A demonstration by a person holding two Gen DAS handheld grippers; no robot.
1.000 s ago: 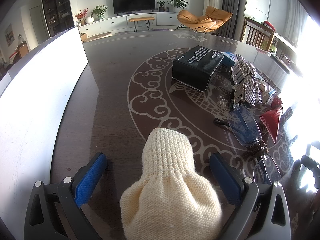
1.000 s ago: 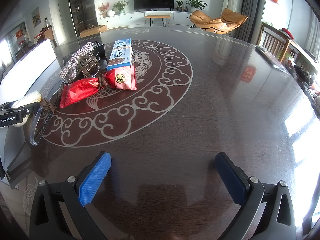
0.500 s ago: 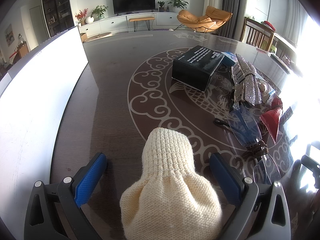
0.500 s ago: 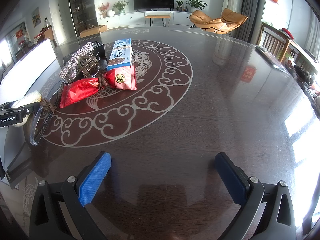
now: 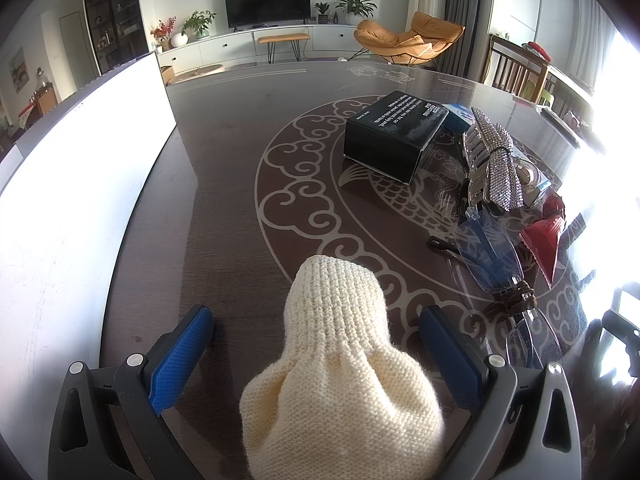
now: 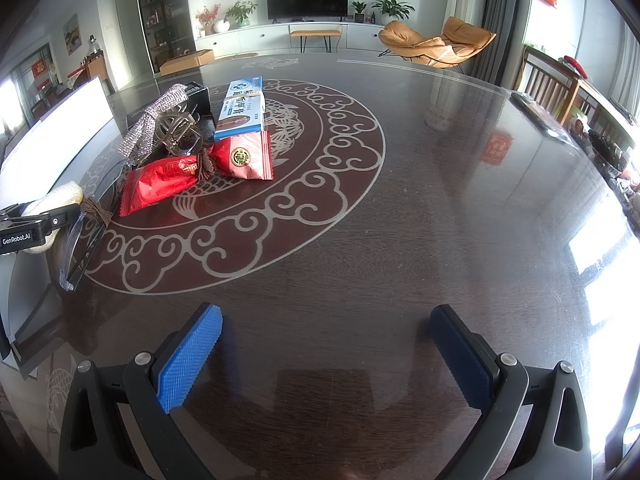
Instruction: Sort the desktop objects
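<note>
A cream knitted piece (image 5: 336, 360) lies on the dark table (image 5: 224, 208), between the wide-apart fingers of my left gripper (image 5: 316, 320), which is open and not touching it. Ahead to the right lies a pile: a black box (image 5: 394, 136), a rhinestone bow clip (image 5: 498, 160), a blue translucent item (image 5: 488, 256) and a red packet (image 5: 544, 236). My right gripper (image 6: 326, 316) is open over bare table. In its view the pile sits far left: a blue carton (image 6: 242, 108), two red packets (image 6: 244, 158), a metal claw clip (image 6: 176, 132) and clear glasses (image 6: 82, 248).
A tall white panel (image 5: 80, 180) stands along the table's left side. The left gripper's body (image 6: 32, 224) shows at the left edge of the right wrist view. Chairs stand beyond the table's far right edge (image 6: 552, 92). The right half of the table (image 6: 460, 200) is bare.
</note>
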